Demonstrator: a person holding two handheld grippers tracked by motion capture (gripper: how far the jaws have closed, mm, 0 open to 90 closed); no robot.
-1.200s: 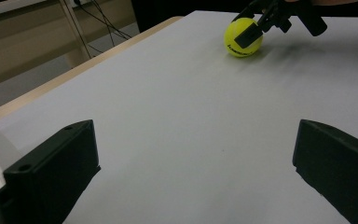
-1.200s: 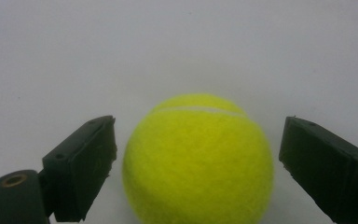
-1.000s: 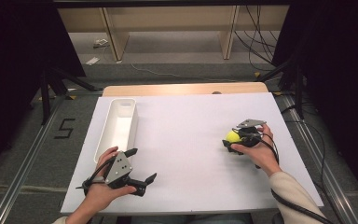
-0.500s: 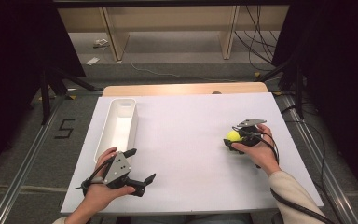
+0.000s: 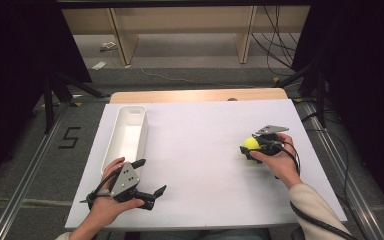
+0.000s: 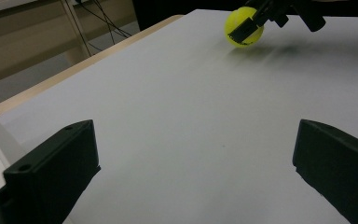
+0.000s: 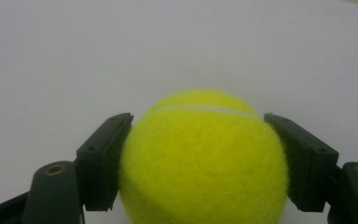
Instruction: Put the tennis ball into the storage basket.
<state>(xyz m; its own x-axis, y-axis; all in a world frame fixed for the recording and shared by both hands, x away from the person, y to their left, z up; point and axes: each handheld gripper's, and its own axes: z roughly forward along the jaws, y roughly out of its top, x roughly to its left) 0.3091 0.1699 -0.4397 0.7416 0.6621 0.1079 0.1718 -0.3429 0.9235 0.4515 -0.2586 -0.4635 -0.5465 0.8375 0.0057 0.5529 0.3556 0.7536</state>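
A yellow-green tennis ball [image 5: 251, 143] rests on the white tabletop [image 5: 200, 170] at the right. My right gripper [image 5: 250, 146] is shut on it. In the right gripper view both black pads [image 7: 106, 158] press the sides of the ball [image 7: 200, 168]. My left gripper [image 5: 152, 176] lies low near the table's front left edge, its jaws wide apart with nothing between them. In the left gripper view [image 6: 196, 163] the bare tabletop stretches between the jaws, and the ball [image 6: 237, 21] shows far off, clamped by the other gripper.
A long white tray [image 5: 141, 131] stands lengthwise at the left of the table, just beyond my left hand. A wooden strip [image 5: 200, 95] borders the far edge. Cables and black stands sit on the floor beyond.
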